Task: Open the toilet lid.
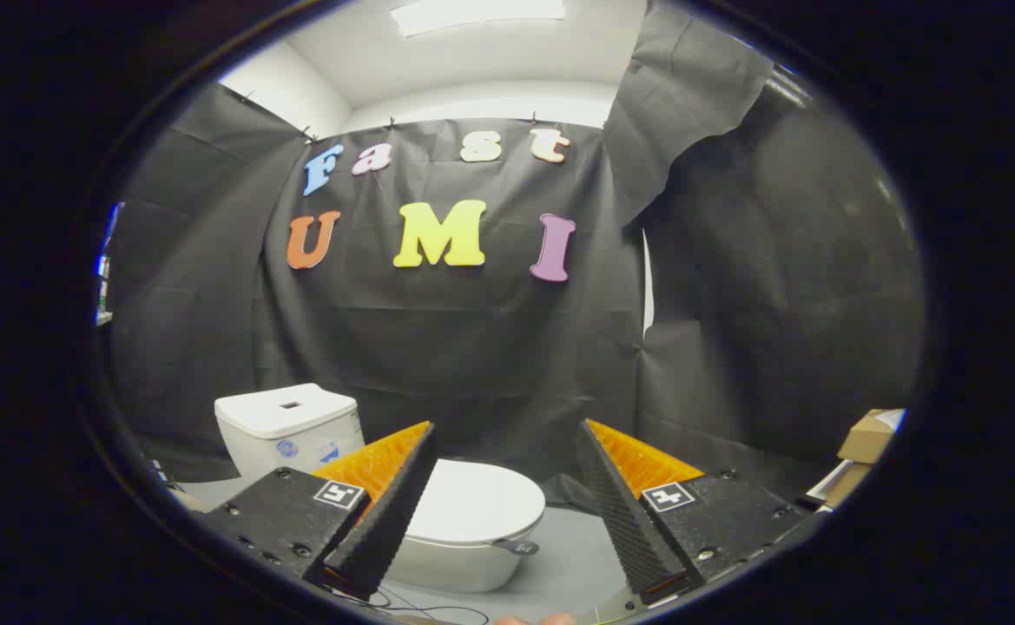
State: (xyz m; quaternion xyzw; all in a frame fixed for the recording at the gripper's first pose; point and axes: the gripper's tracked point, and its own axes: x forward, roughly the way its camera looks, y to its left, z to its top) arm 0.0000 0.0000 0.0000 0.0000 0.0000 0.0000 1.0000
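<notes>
A: Gripper (504,512) first. Fingers?

B: Spread wide, nothing between the pads. Holding nothing, touching nothing.

A: Task thing?

B: Toilet lid (477,503), flat down on the bowl (451,564). Sits ahead of the fingers, toward 11 o'clock from the gap, partly hidden behind the left finger (385,508). Small tab (516,548) sticking out at the lid's front-right rim, hard to tell what exactly.

A: Behind that?

B: Tank (288,425) further at 11 o'clock, button slot on top. Grey floor (572,555) at 12 o'clock between the fingers. Cardboard boxes (867,443) off at 3 o'clock. Black cloth wall (472,347) at the back, ceiling light (477,13) at 12 o'clock high.

A: Step?

B: Approach, looks like. Lid shut, no contact yet. Well apart from the rim.

A: Next move needs?

B: Probably swing toward 11 o'clock, drop down, get one fingertip under the front lip or pinch the edge near that tab. Then lift in an arc back toward the tank. Risk: smooth lid slipping off the pad.
</notes>
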